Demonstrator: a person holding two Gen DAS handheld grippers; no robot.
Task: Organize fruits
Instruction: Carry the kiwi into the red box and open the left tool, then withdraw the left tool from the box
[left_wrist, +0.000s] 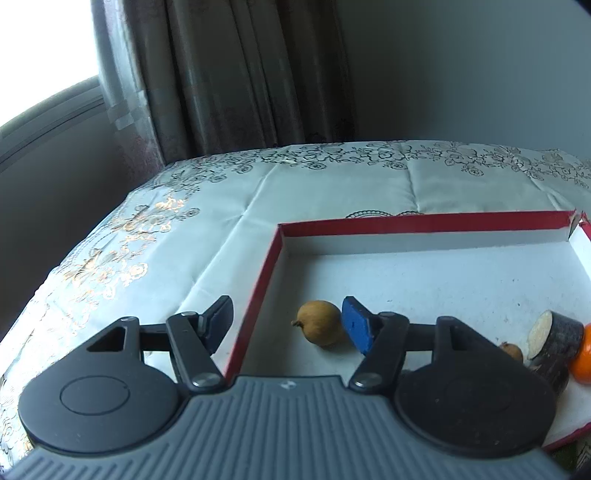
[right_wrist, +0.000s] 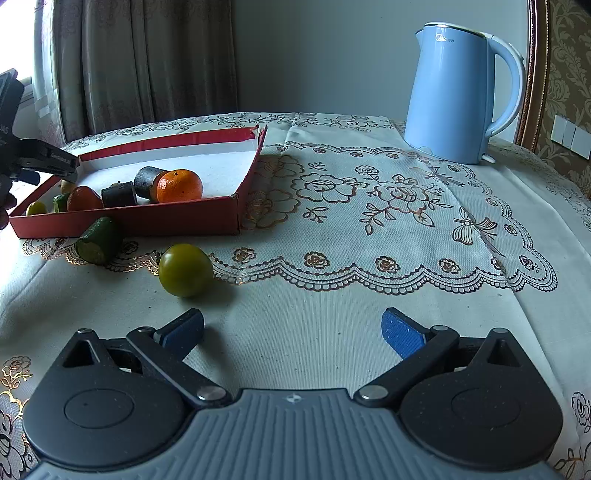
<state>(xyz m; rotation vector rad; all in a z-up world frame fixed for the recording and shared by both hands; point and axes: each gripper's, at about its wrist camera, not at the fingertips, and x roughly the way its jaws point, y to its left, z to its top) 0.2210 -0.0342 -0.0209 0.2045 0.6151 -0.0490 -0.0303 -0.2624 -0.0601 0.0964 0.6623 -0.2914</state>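
A shallow red box (right_wrist: 147, 221) with a white inside (left_wrist: 424, 280) lies on the table. In it are an orange (right_wrist: 180, 185), two dark cut pieces (right_wrist: 119, 195), a reddish fruit (right_wrist: 84, 199) and small yellow-green fruits. In the left wrist view a small tan fruit (left_wrist: 320, 323) lies in the box near its left wall. My left gripper (left_wrist: 286, 319) is open and straddles that wall, the fruit just left of its right finger. A green fruit (right_wrist: 185, 270) and a green cut piece (right_wrist: 99, 240) lie on the cloth outside the box. My right gripper (right_wrist: 291, 332) is open and empty, right of the green fruit.
A light blue electric kettle (right_wrist: 458, 92) stands at the back right of the table. A floral lace tablecloth (right_wrist: 369, 206) covers the table. Curtains (left_wrist: 229, 74) hang behind it. The table's left edge (left_wrist: 74, 266) is close to my left gripper.
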